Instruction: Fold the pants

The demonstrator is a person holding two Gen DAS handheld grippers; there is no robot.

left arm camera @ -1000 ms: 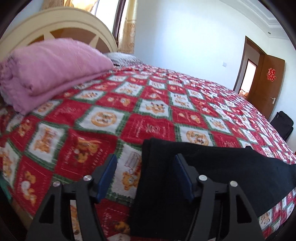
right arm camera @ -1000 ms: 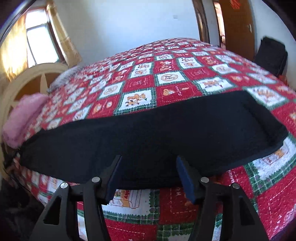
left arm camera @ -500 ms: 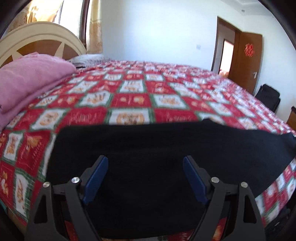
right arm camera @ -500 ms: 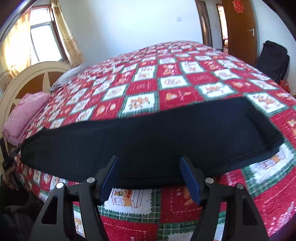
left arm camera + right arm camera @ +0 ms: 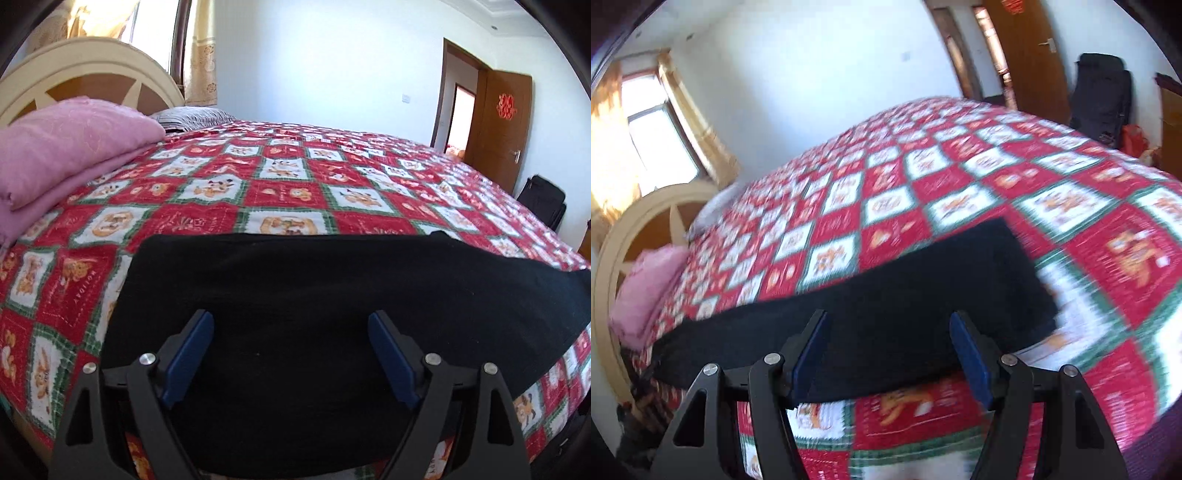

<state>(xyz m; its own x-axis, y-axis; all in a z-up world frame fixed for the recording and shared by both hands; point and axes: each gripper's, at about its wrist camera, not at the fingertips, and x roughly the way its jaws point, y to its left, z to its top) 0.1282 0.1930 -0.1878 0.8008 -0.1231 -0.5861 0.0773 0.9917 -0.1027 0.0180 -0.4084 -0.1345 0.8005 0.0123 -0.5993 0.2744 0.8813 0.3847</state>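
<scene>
Two tongs, left tongs (image 5: 290, 356) and right tongs (image 5: 886, 349), gape wide and empty over black pants (image 5: 332, 306) lying flat along the bed's (image 5: 295, 173) near edge, stretching nine to three o'clock. Soft, limp cloth will likely sag when lifted; pinch an end's corners.

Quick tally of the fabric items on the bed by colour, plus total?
Black: 1, the long black fabric pants laid flat along the near edge of the bed.
Pink: 1, the folded pink blanket by the cream headboard.
Red, white and green: 1, the checked patchwork quilt covering the bed.
Total: 3
</scene>
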